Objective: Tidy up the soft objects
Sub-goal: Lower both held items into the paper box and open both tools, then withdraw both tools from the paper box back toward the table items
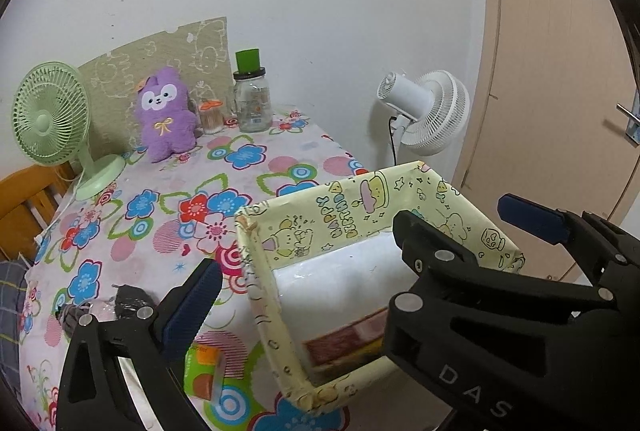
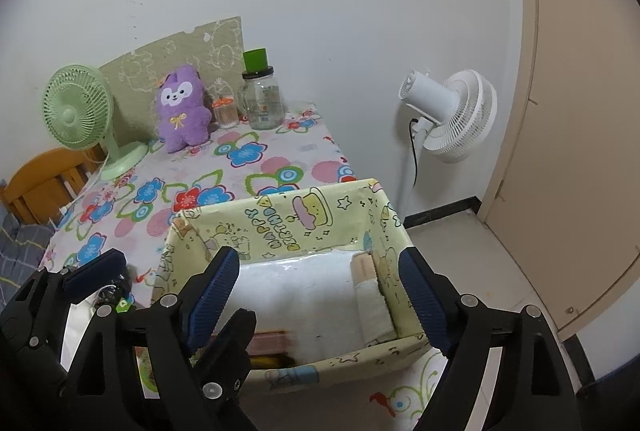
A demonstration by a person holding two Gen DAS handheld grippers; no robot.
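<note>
A box [image 2: 280,227] wrapped in yellow cartoon paper stands at the near right edge of the flowered table [image 1: 132,243]. A white soft pack in clear film [image 2: 304,295] lies inside, with a pale roll [image 2: 372,299] to its right and a reddish item [image 2: 272,340] at the front. My right gripper [image 2: 318,255] hangs open over the box, holding nothing. My left gripper [image 1: 320,263] is open wide beside it, its left finger [image 1: 196,303] outside the box's left wall. The two grippers overlap. A purple plush toy [image 1: 166,115] sits upright at the back.
A green desk fan [image 1: 50,115], a glass jar with a green lid [image 1: 252,99] and a small orange-lidded jar [image 1: 211,117] stand at the back. A dark wrapped item [image 1: 128,301] and an orange packet [image 1: 204,367] lie left of the box. A white floor fan [image 2: 452,115] stands beyond the table's right edge.
</note>
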